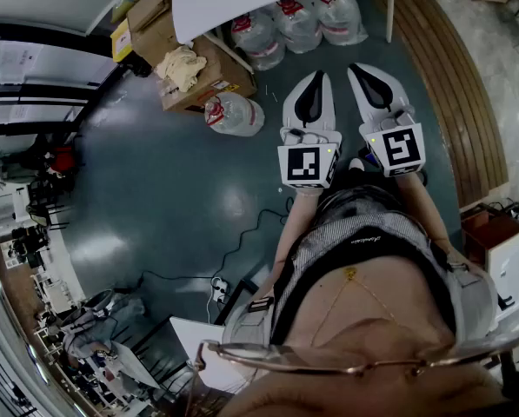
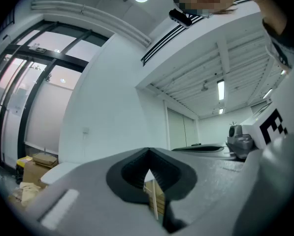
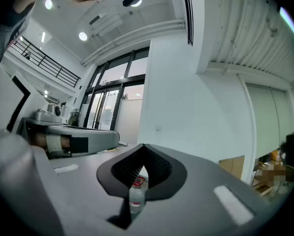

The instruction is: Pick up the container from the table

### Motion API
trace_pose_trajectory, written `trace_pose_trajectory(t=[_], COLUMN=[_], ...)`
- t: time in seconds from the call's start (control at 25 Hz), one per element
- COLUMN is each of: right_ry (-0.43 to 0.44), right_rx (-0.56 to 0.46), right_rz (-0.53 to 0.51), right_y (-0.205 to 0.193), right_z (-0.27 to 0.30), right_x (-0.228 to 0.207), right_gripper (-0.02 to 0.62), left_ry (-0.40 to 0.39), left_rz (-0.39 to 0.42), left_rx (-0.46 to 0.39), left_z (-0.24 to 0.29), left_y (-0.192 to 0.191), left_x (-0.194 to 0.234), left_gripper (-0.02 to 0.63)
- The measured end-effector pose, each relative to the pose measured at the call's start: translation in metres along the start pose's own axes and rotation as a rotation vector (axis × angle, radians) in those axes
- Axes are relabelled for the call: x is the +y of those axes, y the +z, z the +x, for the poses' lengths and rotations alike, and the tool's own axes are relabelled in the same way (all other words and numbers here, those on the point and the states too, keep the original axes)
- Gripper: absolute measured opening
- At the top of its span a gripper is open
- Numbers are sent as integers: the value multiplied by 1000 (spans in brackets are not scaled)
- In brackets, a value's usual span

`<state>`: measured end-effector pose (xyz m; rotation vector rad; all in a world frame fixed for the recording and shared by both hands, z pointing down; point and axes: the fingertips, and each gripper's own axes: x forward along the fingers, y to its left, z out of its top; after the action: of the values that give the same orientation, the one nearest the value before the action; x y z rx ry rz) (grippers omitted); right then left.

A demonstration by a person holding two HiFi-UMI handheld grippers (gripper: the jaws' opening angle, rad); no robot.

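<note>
Both claws are clenched with nothing in them. The left claw (image 1: 318, 76) and the right claw (image 1: 356, 68) are held side by side above the dark green floor (image 1: 181, 198), tips pointing toward the far white desk (image 1: 242, 3). In each gripper view the two jaws meet at the tip, leaving only a narrow slit below. Each claw carries its marker cube (image 1: 309, 164) at the near end, close to the person's torso (image 1: 363, 259).

The container cannot be picked out with certainty. A clear bottle with a red label (image 3: 136, 196) shows through the slit of the right claw, beyond the jaws and not gripped. Several clear bags (image 1: 298, 20) with red labels lie on the floor under the desk, far from the claws. One more clear bag (image 1: 235, 115) lies to the left of the left claw, just beside the cardboard boxes (image 1: 194, 81). A power strip (image 1: 217, 292) with its cable lies on the floor near the person's left side.
</note>
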<state>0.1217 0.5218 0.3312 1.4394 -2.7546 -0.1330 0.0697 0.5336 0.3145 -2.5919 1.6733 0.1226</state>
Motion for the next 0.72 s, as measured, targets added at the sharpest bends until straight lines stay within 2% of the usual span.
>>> trace_pose_trajectory(t=[0.24,0.56,0.72], right_ry=[-3,36,40], right_rx=[-27,6,47], right_rz=[55,124,89], right_y=[-3,-18,-26], right_z=[4,4,14], right_x=[-13,-18,-14], right_gripper=[25,25,25], left_ry=[6,26,45], left_rz=[-10,-55,-73], left_rx=[-6,13,28], left_z=[9,8,11], left_y=[1,-7,-13], left_x=[6,16,32], left_gripper=[0,0,0])
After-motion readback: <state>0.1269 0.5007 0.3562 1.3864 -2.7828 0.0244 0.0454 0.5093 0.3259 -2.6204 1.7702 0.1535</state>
